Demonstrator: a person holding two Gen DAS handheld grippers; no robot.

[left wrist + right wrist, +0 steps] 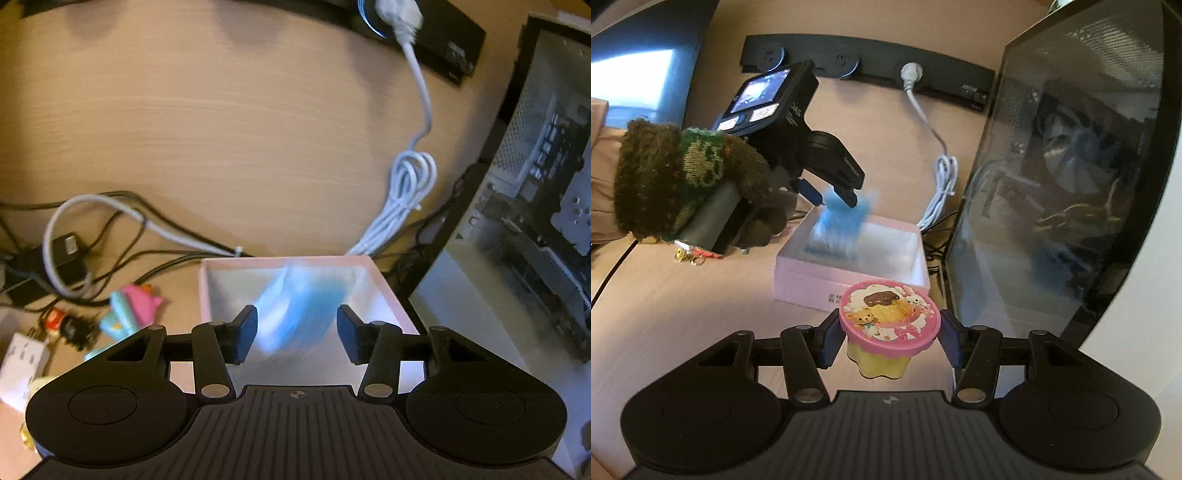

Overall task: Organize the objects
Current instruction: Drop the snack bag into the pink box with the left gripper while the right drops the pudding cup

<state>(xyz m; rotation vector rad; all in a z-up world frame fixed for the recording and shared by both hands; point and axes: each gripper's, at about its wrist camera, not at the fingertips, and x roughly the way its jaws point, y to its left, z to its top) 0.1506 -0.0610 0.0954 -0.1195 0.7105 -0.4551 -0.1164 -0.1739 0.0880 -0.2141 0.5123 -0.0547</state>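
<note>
Reading the layout from big to small: the desk [221, 129] is the work surface, and the computer case [1071, 184] walls off its right side, so everything funnels towards the middle.

The pink box [849, 284] sits open just beside the case, lid off, clearly the drop-off bin. Its inside looks bare apart from what hangs over it.

The power strip [868, 74] runs along the back, and the white cable [410, 184] is plugged in and bundled behind the box, out of the way of both arms.

A knit-gloved hand [683, 184] carries the left gripper [297, 328], angled down over the box opening, probably to put its load inside. Its jaws are at a middling gap. A blue thing [295, 314] lies between and below them, smeared by motion while the fingers look sharp. The views cannot settle whether the pads press on it or it is loose.

The right gripper [890, 339] is clamped on a cupcake tin [890, 314], pads on either side of the pink lid. The tin is upright, off the desk and just short of the box's front wall, likely queued as the next item in.

A few small toys [129, 306] lie left of the box among black cables, unsorted.
</note>
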